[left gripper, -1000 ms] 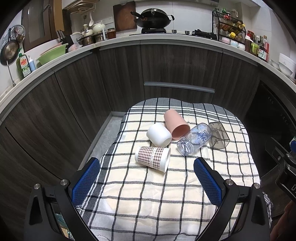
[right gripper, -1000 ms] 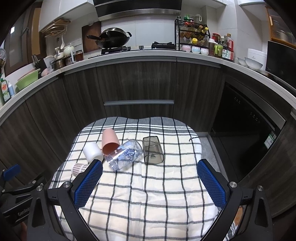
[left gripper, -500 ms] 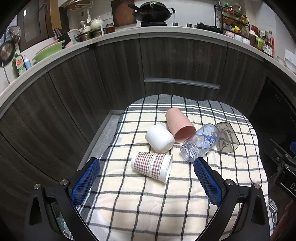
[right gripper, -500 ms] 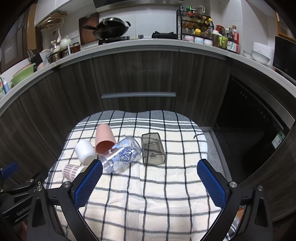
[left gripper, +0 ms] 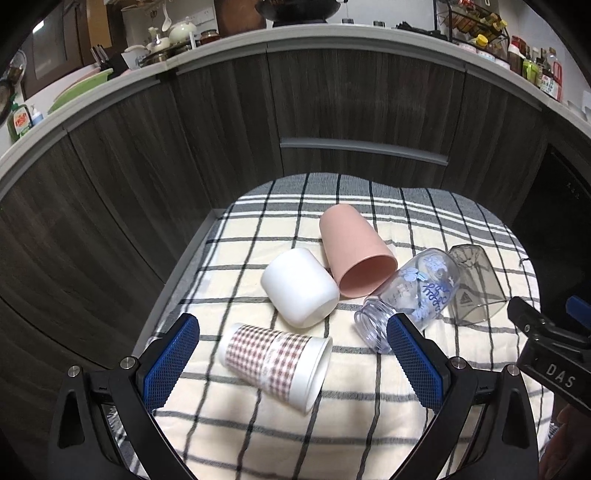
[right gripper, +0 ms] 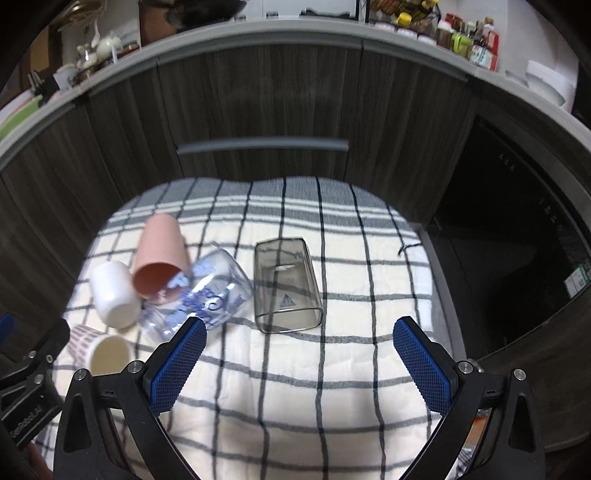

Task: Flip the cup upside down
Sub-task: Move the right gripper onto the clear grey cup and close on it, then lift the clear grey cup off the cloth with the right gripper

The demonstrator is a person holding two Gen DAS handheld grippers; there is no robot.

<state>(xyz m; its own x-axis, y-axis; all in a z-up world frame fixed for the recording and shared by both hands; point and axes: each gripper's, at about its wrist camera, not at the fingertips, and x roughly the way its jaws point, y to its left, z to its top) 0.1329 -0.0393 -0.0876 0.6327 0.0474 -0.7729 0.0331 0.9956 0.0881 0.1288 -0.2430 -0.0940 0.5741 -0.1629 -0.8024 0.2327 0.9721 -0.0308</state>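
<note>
Several cups lie on their sides on a checked cloth. A red-checked paper cup lies between my open left gripper's blue pads, mouth to the right. Behind it lie a white cup, a pink cup, a clear printed bottle-like cup and a smoky square cup. My right gripper is open and empty just short of the smoky cup; the clear cup lies by its left pad.
The cloth covers a small table in front of dark wooden kitchen cabinets. A counter with pots and bottles runs above them. A dark appliance stands to the right. The other gripper's body shows at the right edge.
Both grippers have moved forward and down toward the cups. The checked cup now lies between the left pads, and the smoky cup is nearer the right gripper. The cups have not moved.
</note>
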